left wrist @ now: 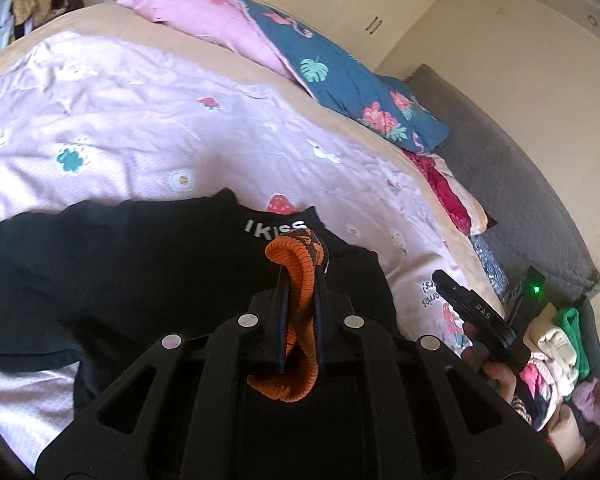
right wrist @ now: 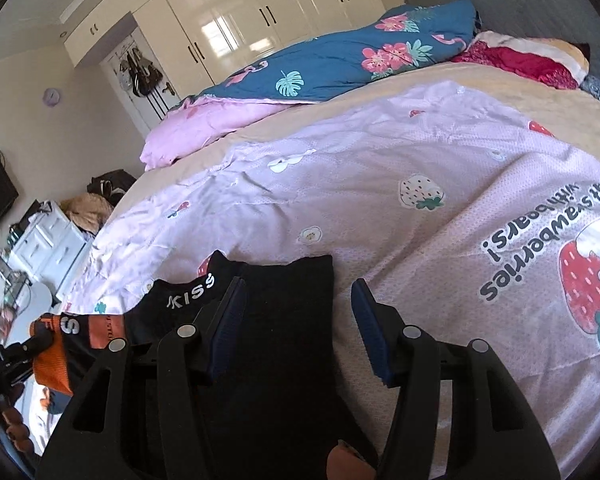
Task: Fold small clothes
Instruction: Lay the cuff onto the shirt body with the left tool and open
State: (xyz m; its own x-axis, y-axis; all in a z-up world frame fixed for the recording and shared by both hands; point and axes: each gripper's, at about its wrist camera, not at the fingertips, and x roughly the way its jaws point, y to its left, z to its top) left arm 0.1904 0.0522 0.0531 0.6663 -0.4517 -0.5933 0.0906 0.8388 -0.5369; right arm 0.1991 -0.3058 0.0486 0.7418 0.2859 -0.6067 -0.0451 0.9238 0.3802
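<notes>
My left gripper [left wrist: 301,276] is shut on an orange and black knit garment [left wrist: 300,300], holding it above black clothes [left wrist: 140,264] with white "KISS" lettering that lie on the pink bedspread [left wrist: 140,120]. My right gripper [right wrist: 298,292] is open and empty, its fingers [right wrist: 366,316] hovering over a black garment [right wrist: 288,320] on the bed. The orange garment [right wrist: 52,354] and the left gripper [right wrist: 32,344] show at the left of the right wrist view. The right gripper [left wrist: 440,280] shows at the right of the left wrist view.
A blue floral quilt [right wrist: 340,56] and pink quilt [right wrist: 204,128] are bunched at the bed's far side. A red pillow [right wrist: 516,60] lies by the grey headboard [left wrist: 512,168]. A pile of clothes [left wrist: 552,356] sits beside the bed. White wardrobes [right wrist: 236,20] line the wall.
</notes>
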